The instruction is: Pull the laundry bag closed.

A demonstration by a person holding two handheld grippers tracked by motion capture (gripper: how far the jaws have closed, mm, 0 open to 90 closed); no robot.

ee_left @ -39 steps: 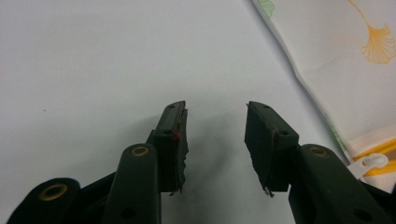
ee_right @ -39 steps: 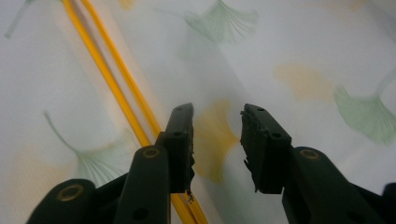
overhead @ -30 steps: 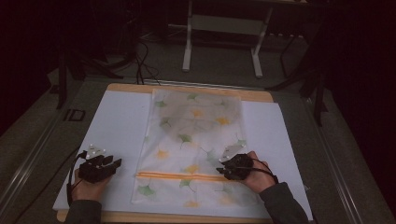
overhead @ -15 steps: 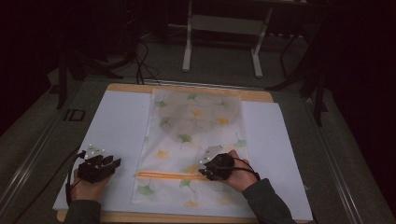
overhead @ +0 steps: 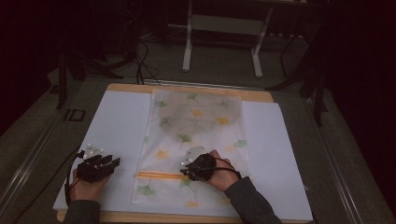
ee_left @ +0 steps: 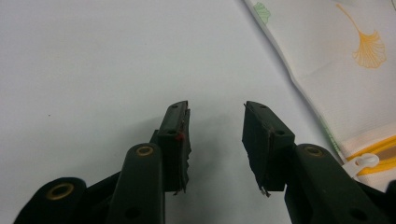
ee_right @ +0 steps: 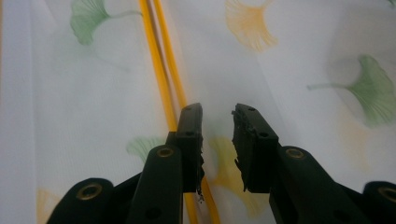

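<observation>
One mesh bag (overhead: 196, 140) printed with green and orange leaves lay flat down the middle of the white sheet (overhead: 116, 126) on the table, its yellow zipper (overhead: 159, 176) running crosswise near the person's end. The right gripper (overhead: 184, 171) hovered over the bag just beside the zipper line; its jaws had just been closing, yet in the right gripper view they stood apart with only fabric beneath and nothing caught between them. The zipper's white pull tab (ee_left: 360, 163) lay at the bag's left edge, close to the left gripper (overhead: 112, 161), which rested on the bare sheet with its jaws wide and empty. To my eye the job was working that zipper, and it was at the reaching stage. Next, I judged, one gripper needed to pin the cloth by the zipper while the other pinched the small tab squarely, since thin mesh would bunch easily.
</observation>
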